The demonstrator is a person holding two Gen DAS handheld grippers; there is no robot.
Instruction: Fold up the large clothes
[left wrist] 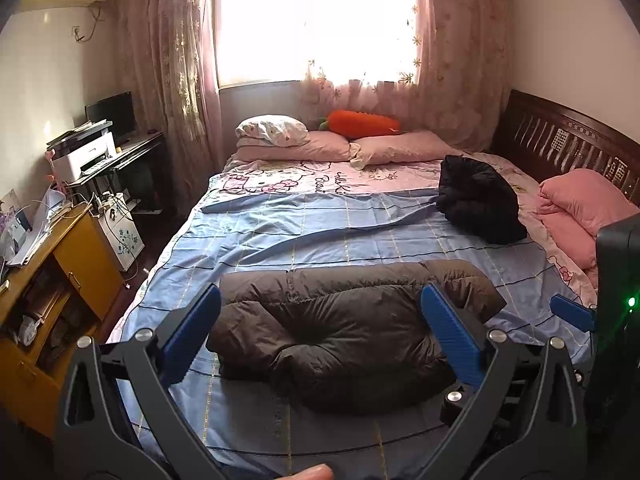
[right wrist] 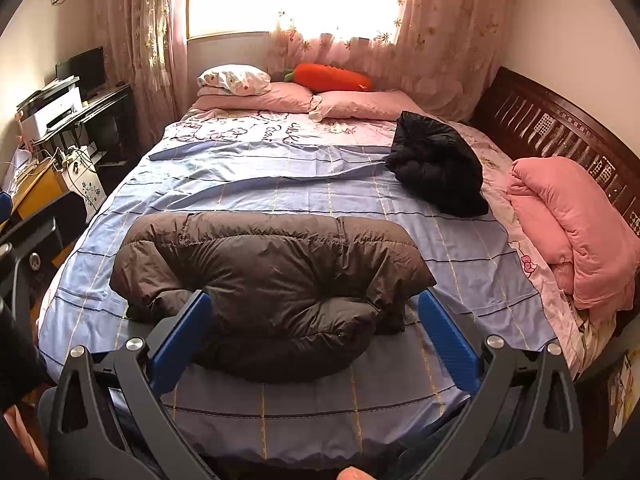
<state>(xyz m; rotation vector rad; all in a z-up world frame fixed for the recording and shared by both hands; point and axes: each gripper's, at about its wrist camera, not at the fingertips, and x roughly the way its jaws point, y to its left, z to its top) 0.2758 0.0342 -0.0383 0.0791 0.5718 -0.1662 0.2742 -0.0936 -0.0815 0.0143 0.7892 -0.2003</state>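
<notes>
The folded brown puffy down jacket lies on the blue checked bedsheet ahead of both spread, empty grippers, left gripper and right gripper; its underside is hidden.

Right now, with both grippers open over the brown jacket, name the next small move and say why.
Probably lower the right gripper to the brown jacket and close on its near edge. Both grippers are open and hold nothing. The left gripper hovers over it too. The jacket lies bunched on the blue sheet, seemingly partly folded, so one more fold looks needed before it matches the black jacket.
</notes>
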